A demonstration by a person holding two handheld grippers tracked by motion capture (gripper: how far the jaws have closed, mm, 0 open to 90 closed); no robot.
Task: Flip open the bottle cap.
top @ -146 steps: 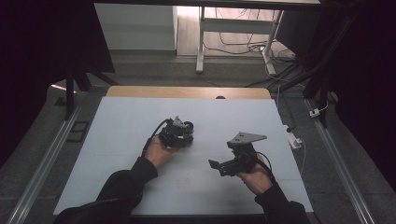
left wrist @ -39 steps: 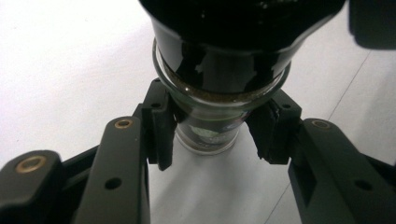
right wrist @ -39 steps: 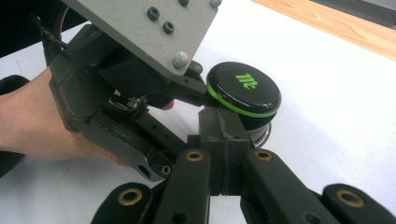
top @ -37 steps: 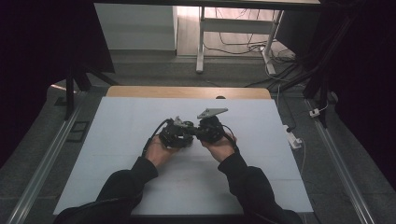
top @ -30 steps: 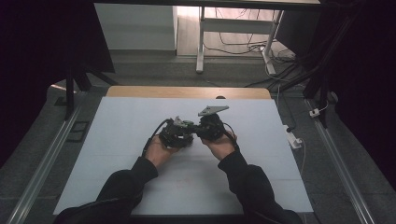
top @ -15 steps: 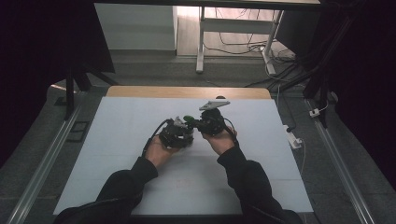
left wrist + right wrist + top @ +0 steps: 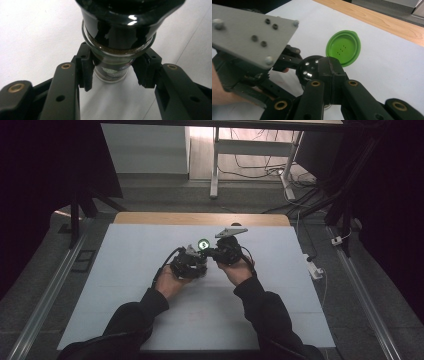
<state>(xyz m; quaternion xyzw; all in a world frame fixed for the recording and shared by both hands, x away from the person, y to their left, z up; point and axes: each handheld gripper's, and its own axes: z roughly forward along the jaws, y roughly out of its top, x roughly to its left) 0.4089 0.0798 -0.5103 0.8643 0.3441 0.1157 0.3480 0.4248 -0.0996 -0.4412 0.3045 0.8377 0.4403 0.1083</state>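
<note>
- Broad white table top (image 7: 125, 285) with a strip of pale wood (image 7: 200, 218) along its far edge, spread under everything in the high view.
- Two dark-sleeved forearms reaching in from the near edge, meeting just past the middle of the white surface.
- Left gripper (image 7: 189, 265), black and two-jawed, held in the left hand (image 7: 170, 281) near the table's centre; clamped on a small clear glass spice jar (image 7: 112, 66), black pads pressed against the narrow glass body from both sides just below the neck.
- Right gripper (image 7: 214, 253), black with a grey three-cornered plate (image 7: 231, 231) on top, held in the right hand (image 7: 235, 270) just beside the left one, tips pointing toward it; jaws drawn together, pads meeting right at the jar's top in the right gripper view, with nothing seen pinched between them.
- Jar itself lifted off the table between the two tools, brownish powder showing as a ring inside the glass under the glossy black cap (image 7: 125, 15), a label on the body too blurred to read.
- Black shaker top (image 7: 308, 67) with small round holes, visible just left of the closed right jaws.
- Round bright green flip lid (image 7: 343, 47), swung open and standing off the jar's top, tiny holes marked at its centre; seen as a small green ring (image 7: 203, 244) in the high view.
</note>
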